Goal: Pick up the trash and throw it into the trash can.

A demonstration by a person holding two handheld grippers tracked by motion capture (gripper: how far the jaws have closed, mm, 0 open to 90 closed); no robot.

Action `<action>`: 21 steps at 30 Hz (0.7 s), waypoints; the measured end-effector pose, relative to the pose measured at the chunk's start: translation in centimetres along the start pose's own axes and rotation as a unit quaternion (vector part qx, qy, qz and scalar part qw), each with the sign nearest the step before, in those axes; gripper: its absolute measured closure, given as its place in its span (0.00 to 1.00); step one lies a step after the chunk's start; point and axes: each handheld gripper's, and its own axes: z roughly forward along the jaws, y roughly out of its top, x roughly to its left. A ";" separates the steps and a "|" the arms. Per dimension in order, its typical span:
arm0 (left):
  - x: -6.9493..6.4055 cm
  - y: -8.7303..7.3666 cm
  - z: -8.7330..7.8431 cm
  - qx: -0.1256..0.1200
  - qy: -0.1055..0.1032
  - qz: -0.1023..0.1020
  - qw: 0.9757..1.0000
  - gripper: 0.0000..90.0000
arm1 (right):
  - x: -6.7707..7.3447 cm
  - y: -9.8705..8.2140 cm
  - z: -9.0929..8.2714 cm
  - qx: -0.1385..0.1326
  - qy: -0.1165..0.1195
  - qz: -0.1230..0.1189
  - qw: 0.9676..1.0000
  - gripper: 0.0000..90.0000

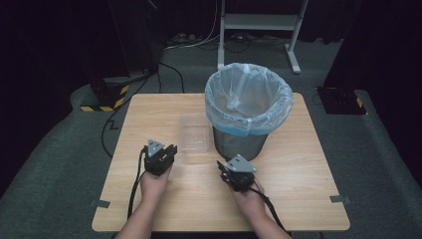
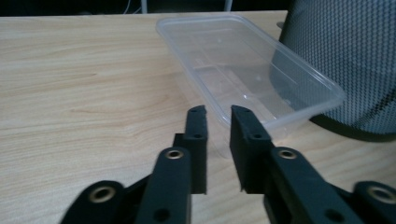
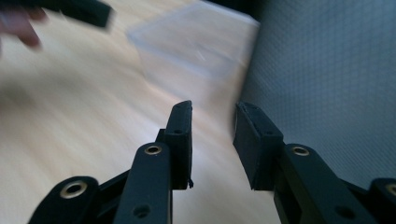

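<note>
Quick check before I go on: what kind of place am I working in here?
Probably a lab or studio recording bay, not a home. Black curtains wall in a lone wooden table on grey carpet, hazard-striped stand bases flank it, and cables trail past a metal frame behind.

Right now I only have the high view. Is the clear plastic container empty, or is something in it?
Observer: Empty. The left gripper view looks into the clear plastic container, and only its bare bottom shows.
Operator: Are the left jaws open?
Observer: Yes, the left gripper has a narrow gap, with nothing between the jaws.
Operator: And the right?
Observer: The right gripper is open too, close beside the mesh wall of the trash bin.
</note>
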 end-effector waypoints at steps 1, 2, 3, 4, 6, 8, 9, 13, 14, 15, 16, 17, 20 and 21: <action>0.2 0.1 0.2 -0.003 0.000 -0.004 1.000 0.80 | 0.6 0.8 1.0 -0.005 -0.001 0.006 1.000 0.74; 0.3 0.1 0.3 -0.004 -0.002 -0.012 1.000 0.78 | 1.0 1.5 1.9 -0.010 -0.004 0.005 1.000 0.74; 0.6 0.2 0.5 -0.007 -0.001 -0.011 1.000 0.76 | 1.4 2.2 2.7 -0.016 -0.009 0.003 1.000 0.73; 0.6 0.2 0.7 -0.007 -0.001 -0.015 1.000 0.74 | 1.7 2.8 3.6 -0.020 -0.019 0.004 1.000 0.71; 0.9 0.4 1.1 -0.010 -0.003 -0.018 1.000 0.71 | 1.7 3.5 5.2 -0.022 -0.033 0.009 0.999 0.69; 1.1 0.5 1.5 -0.015 -0.004 -0.024 1.000 0.67 | 1.3 3.7 6.7 -0.014 -0.042 0.024 0.999 0.64; 1.1 0.6 1.8 -0.012 -0.008 -0.028 0.999 0.65 | 1.2 3.6 7.3 -0.008 -0.046 0.035 0.998 0.60; 0.8 0.8 2.8 -0.008 -0.026 -0.033 0.999 0.62 | 1.2 3.2 8.4 -0.003 -0.062 0.038 0.997 0.54; 0.7 0.9 3.1 -0.005 -0.033 -0.036 0.999 0.60 | 1.4 3.2 8.5 -0.003 -0.062 0.036 0.997 0.52; 0.7 0.9 3.3 0.000 -0.040 -0.040 0.998 0.59 | 1.4 3.1 8.6 0.001 -0.060 0.039 0.997 0.51; 0.7 0.9 3.6 0.006 -0.044 -0.047 0.998 0.57 | 1.4 3.0 8.7 0.005 -0.057 0.043 0.997 0.51; 0.6 0.8 3.8 0.009 -0.050 -0.053 0.997 0.56 | 1.4 2.9 8.8 0.005 -0.058 0.041 0.997 0.50; 0.5 0.6 4.1 0.015 -0.057 -0.058 0.997 0.55 | 1.3 2.7 8.8 0.004 -0.038 0.068 0.997 0.49; 0.4 0.5 4.0 0.013 -0.058 -0.060 0.996 0.54 | 1.1 2.7 8.9 0.008 -0.027 0.069 0.997 0.49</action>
